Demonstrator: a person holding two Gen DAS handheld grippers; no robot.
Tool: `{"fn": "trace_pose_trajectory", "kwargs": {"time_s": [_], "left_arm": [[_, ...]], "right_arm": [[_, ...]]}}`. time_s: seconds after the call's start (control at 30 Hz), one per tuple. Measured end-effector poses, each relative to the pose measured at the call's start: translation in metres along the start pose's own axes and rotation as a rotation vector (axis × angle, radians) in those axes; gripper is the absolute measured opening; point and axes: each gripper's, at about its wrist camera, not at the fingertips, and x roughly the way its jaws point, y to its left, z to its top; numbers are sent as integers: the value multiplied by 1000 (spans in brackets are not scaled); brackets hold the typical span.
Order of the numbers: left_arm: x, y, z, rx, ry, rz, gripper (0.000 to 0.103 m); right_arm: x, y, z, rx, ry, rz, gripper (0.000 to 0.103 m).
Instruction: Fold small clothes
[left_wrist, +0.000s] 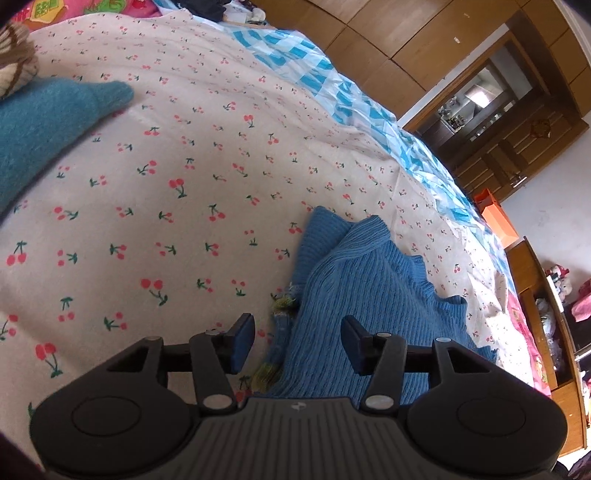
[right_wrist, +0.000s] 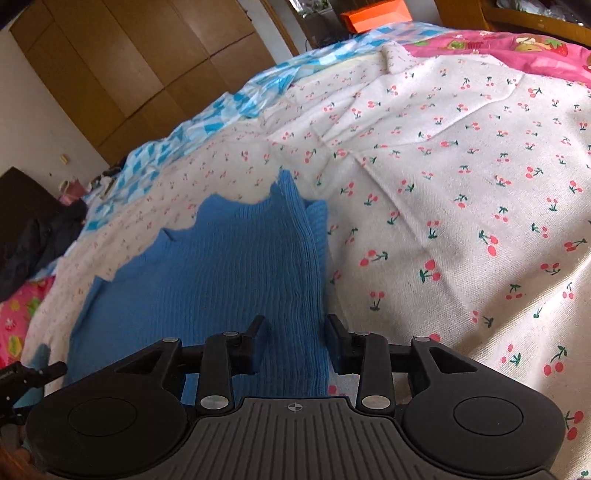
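Item: blue ribbed knit sweater, lying partly folded on the cherry-print bedsheet.

Your left gripper: jaws spread apart, gripping nothing. The sweater lies directly ahead of it and under its right finger; its left finger stands over bare sheet. A greenish-yellow fringe at the sweater's edge shows in the gap between the fingers. Whether the pads touch the knit cannot be told.

Your right gripper: jaws spread apart, clasping nothing. The sweater fills the ground ahead of it and to its left; the sweater's straight right-hand edge runs up through the gap between the fingers, so the left finger sits over knit and the right finger over the sheet just beside that edge. The sweater's far edge is scalloped.

Other stock: a teal garment at the left of the left wrist view, well apart from the sweater; a brown-and-cream striped knit above it; a blue-and-white checked cover beyond the sheet; a pink printed quilt; wooden wardrobe doors; an orange box.
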Motion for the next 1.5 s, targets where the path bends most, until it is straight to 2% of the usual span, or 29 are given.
{"fn": "trace_pose_trajectory", "kwargs": {"time_s": [0.1, 0.2, 0.27, 0.3, 0.33, 0.37, 0.5, 0.6, 0.77, 0.87, 1.03, 1.13, 1.2, 1.33, 1.5], "left_arm": [[-2, -1, -1, 11, 1, -1, 55], [-2, -2, -3, 31, 5, -15, 55], [2, -1, -4, 27, 17, -15, 55], [4, -1, -5, 22, 22, -14, 55], [4, -1, -5, 22, 22, -14, 55], [4, -2, -4, 27, 20, -17, 55], [2, -10, 2, 67, 7, -14, 55], [3, -11, 2, 74, -9, -19, 55], [15, -2, -6, 52, 14, 13, 55], [10, 0, -2, 45, 0, 19, 55], [8, 9, -2, -20, -5, 1, 55], [9, 10, -2, -15, -4, 10, 55], [8, 14, -1, -42, -17, 24, 55], [3, 27, 0, -132, -43, 11, 55], [2, 29, 2, -119, -40, 7, 55]], "right_arm": [[0, -5, 1, 43, 25, 11, 30], [-12, 1, -3, -10, 15, 17, 30], [-10, 3, -6, -31, 48, 19, 31], [-9, 2, -7, -32, 52, 17, 28], [-8, 2, -7, -39, 52, 15, 16], [-7, 3, -6, -47, 51, 17, 11], [-28, 4, 1, -13, 23, 119, 8], [-54, 0, 0, -3, -29, 142, 8], [-21, -19, -18, 45, 77, 56, 8], [-20, -16, -16, 43, 71, 62, 13], [-38, -5, -7, -52, 12, -4, 16], [-51, 4, -1, -109, -74, -84, 16], [-57, 16, 4, -144, -118, -105, 16], [-46, 64, 14, -237, -106, 12, 16], [23, 148, 16, -339, 13, 194, 16]]}}
